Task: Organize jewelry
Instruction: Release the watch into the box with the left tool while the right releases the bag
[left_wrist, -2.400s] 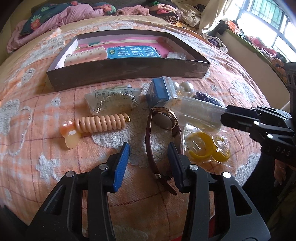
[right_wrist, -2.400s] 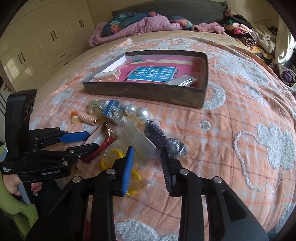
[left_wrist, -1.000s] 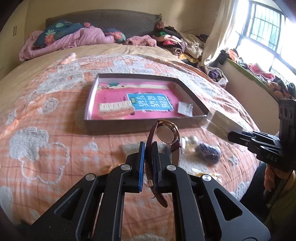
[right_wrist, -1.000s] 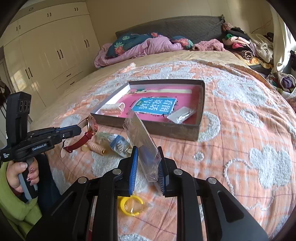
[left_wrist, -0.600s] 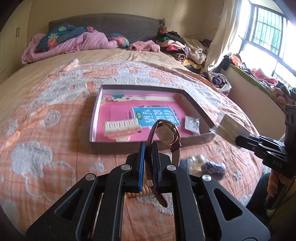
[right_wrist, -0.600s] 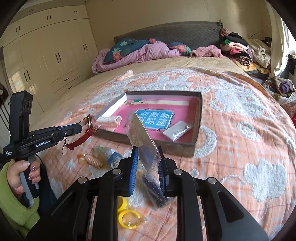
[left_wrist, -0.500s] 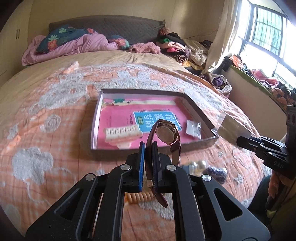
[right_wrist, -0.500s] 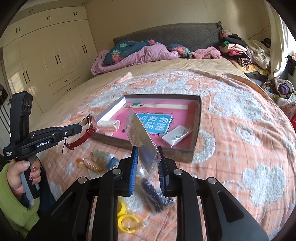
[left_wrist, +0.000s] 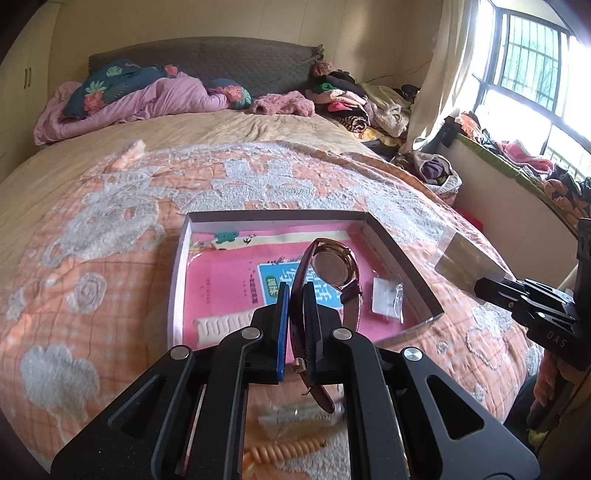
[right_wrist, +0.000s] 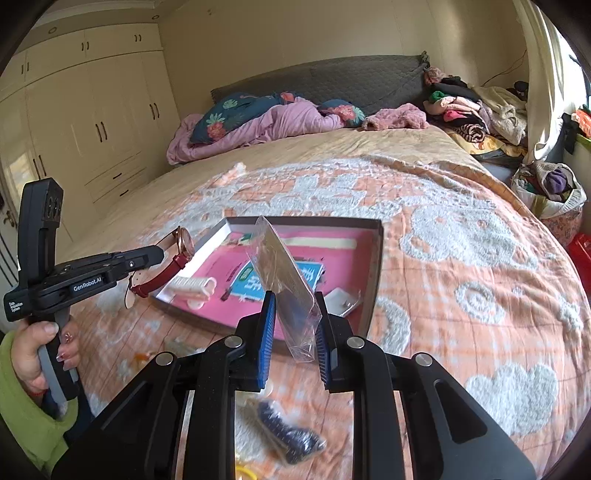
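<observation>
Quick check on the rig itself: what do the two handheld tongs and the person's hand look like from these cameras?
Both tongs are matte black plastic with silver pivot screws and blue pads lining the fingers. The left tongs carry white "GenRobot.AI" lettering and a small white label, with a grey pistol grip. The right tongs show "DAS" in pale letters. The left hand has glossy painted nails and a lime green sleeve.
</observation>
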